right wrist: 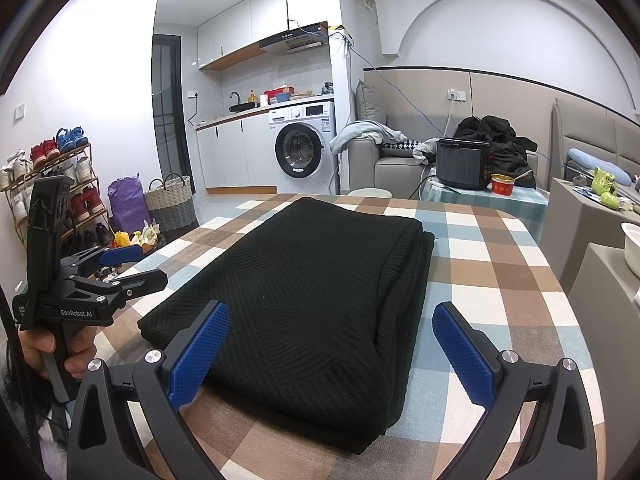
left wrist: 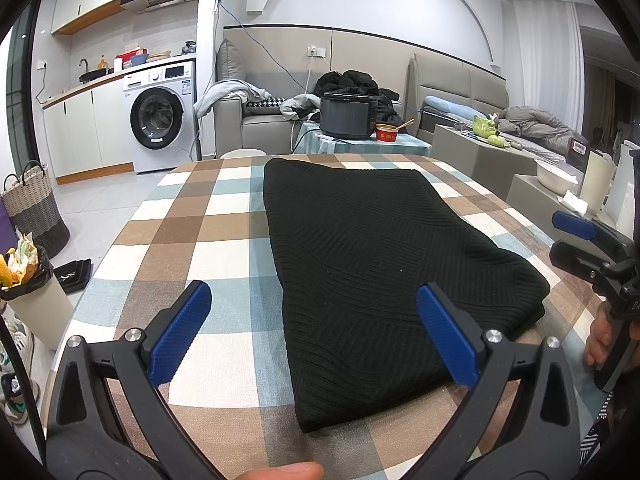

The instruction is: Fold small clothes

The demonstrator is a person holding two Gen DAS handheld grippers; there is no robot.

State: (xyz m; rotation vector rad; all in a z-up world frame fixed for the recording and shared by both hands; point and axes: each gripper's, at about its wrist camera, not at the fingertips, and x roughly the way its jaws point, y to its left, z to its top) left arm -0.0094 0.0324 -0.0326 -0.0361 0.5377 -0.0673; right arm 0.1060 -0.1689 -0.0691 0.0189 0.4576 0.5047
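Note:
A black ribbed knit garment (left wrist: 368, 248) lies folded in a long rectangle on the checked tablecloth (left wrist: 192, 232); it also shows in the right wrist view (right wrist: 316, 292). My left gripper (left wrist: 316, 328) is open and empty, just above the near left corner of the garment. My right gripper (right wrist: 332, 344) is open and empty over the garment's near right edge. The right gripper also shows at the right edge of the left wrist view (left wrist: 576, 240). The left gripper shows at the left of the right wrist view (right wrist: 132, 266).
The table (right wrist: 500, 280) ends near a small side table with a black cooker (right wrist: 464, 166) and a red bowl (right wrist: 502, 184). A bin (left wrist: 28, 280) and a basket (left wrist: 34, 208) stand on the floor at left. A white bowl (left wrist: 556, 178) sits at right.

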